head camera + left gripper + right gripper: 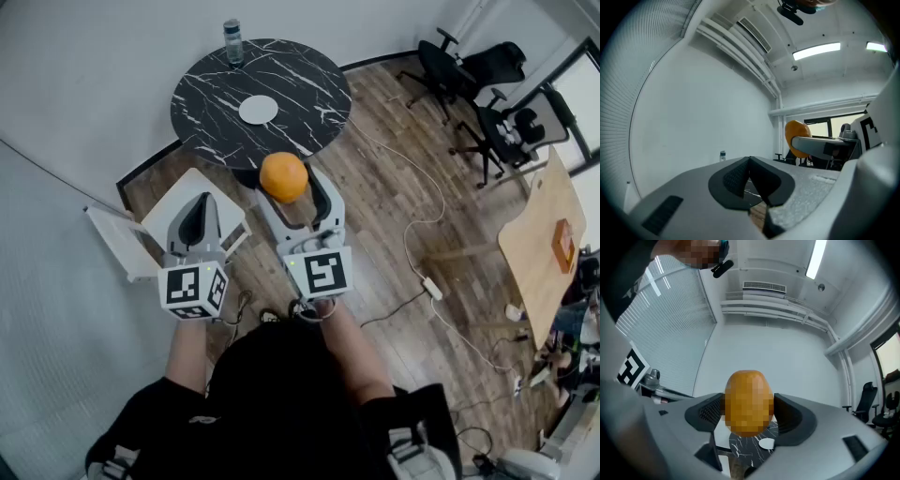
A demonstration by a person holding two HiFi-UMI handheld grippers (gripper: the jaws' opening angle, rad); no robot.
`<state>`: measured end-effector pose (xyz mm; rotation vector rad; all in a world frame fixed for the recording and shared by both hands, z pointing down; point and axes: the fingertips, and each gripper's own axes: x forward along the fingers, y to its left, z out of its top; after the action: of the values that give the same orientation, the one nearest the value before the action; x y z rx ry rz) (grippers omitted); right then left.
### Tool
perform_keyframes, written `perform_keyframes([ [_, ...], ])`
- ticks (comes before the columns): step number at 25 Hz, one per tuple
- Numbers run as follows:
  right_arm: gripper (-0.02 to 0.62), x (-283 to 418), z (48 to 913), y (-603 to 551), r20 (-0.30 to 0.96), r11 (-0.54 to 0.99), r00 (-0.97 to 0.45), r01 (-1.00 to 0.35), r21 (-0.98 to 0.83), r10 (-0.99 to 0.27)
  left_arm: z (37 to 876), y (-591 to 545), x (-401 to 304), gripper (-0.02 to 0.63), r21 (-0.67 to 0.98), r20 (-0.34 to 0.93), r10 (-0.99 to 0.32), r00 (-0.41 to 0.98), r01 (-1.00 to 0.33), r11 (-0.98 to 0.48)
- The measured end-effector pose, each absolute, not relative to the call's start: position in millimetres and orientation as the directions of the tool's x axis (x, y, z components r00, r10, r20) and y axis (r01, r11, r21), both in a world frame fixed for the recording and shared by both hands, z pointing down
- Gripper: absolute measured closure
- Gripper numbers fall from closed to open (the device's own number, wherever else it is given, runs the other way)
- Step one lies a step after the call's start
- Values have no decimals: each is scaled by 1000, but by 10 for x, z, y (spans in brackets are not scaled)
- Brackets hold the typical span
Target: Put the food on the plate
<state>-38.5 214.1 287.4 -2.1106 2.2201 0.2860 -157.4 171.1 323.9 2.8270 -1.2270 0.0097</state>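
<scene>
The round orange fruit [283,174] sits clamped between the right gripper's [287,184] jaws, near the black marble tabletop's [211,108] edge. The left gripper [198,202] is closed.

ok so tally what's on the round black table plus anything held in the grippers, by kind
plate: 1
bottle: 1
orange: 1 (held above the table edge, not on it)
total: 3
</scene>
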Motion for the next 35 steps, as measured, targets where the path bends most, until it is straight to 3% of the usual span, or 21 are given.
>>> perform_keyframes([
  [14, 270, -437, 2871, 2185, -190, 32, -46, -996, 78, -981, 3393, 1644, -1594, 606, 57, 64, -699, 712, -702, -710],
  [22, 270, -4, 2978, 2087, -191, -3, -5, -999, 40, -982, 3543, 1508, -1256, 606, 47, 86, -678, 730, -683, -729],
  [35, 270, 922, 2916, 1217, -187, 88, -100, -994, 67, -977, 3447, 706, -419, 606, -8, 130, -718, 684, -724, -690],
])
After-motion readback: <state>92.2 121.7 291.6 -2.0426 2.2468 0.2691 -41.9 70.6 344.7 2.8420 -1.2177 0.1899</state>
